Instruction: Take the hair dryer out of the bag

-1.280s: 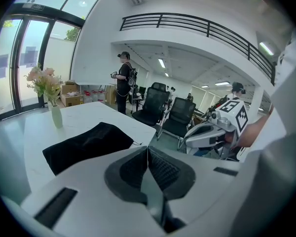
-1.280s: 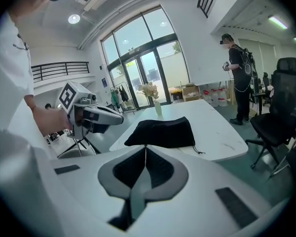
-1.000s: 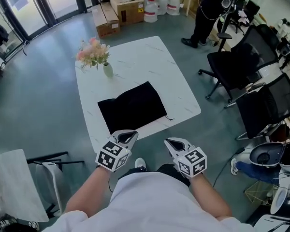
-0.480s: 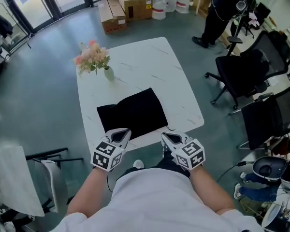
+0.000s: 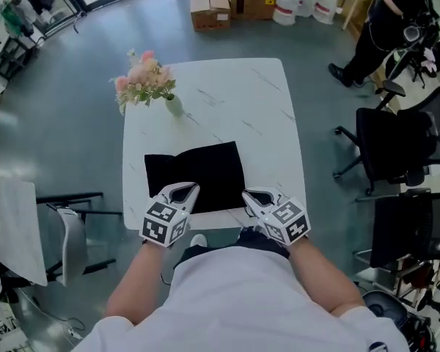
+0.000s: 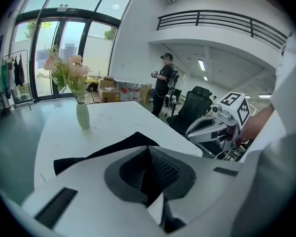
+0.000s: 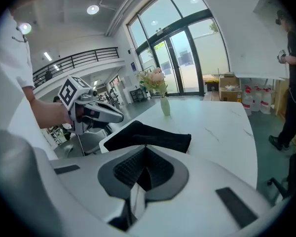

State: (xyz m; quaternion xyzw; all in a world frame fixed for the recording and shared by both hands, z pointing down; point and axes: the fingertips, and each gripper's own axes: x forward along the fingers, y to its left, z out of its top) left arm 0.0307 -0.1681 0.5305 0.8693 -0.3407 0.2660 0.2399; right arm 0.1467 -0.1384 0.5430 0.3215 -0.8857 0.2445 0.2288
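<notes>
A flat black fabric bag [image 5: 196, 176] lies by the near edge of a white marble-patterned table [image 5: 227, 101]. The hair dryer does not show and is probably inside. The likely trouble is that the limp cloth hides the dryer, so a pinch may catch only fabric. A pull toward the near edge could then drag the whole bag off the table. The white plastic left gripper [image 5: 182, 193] hovers at the near edge, close to the bag but not touching it, jaws pressed together and empty. The matching right gripper [image 5: 254, 199] hovers beside the bag's near right corner, likewise clenched on nothing.
</notes>
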